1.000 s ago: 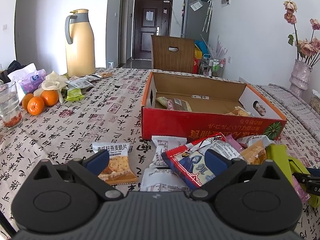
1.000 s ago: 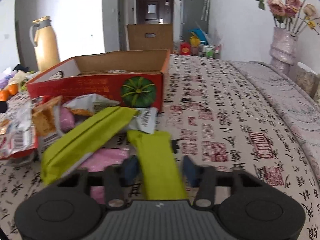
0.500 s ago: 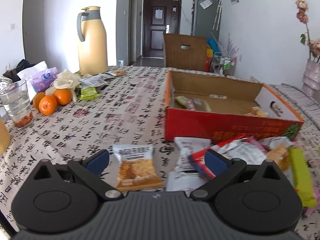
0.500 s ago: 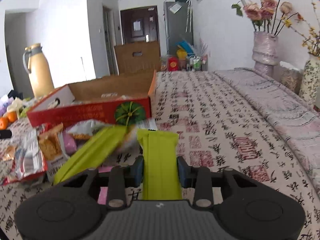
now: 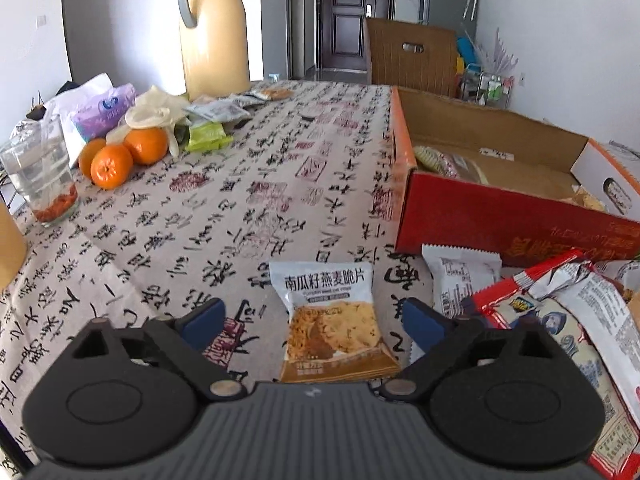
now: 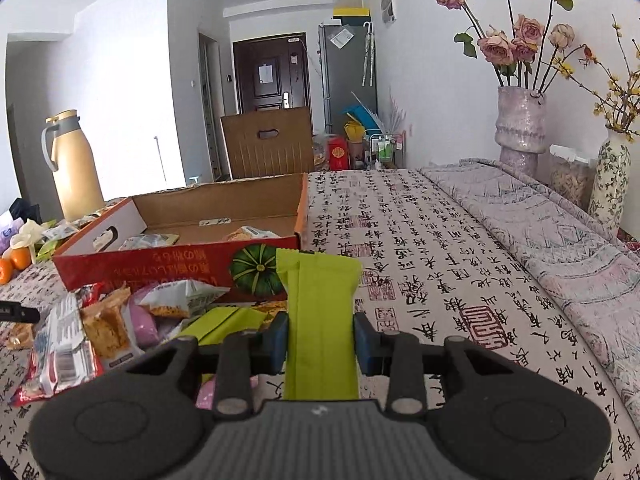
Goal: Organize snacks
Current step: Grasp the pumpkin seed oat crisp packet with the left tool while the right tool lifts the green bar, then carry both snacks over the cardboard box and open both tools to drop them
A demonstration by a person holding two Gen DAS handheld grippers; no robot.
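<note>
My right gripper (image 6: 320,340) is shut on a long green snack packet (image 6: 320,312) and holds it lifted above the table, in front of the red cardboard box (image 6: 160,268). My left gripper (image 5: 316,320) is open, low over the table, with an orange crisp packet (image 5: 332,320) lying between its fingers. The red box (image 5: 500,220) stands to its right and holds a few snacks. A pile of snack packets (image 6: 100,328) lies before the box; it also shows in the left wrist view (image 5: 560,320).
A yellow thermos jug (image 5: 212,28), oranges (image 5: 124,156), a glass (image 5: 40,176) and bags stand at the far left. Flower vases (image 6: 520,132) stand at the right edge. A wooden chair (image 5: 412,56) is behind the table.
My right gripper closed on the green packet and lifted it. My left gripper moved left, away from the red packet, and now straddles the orange crisp packet.
</note>
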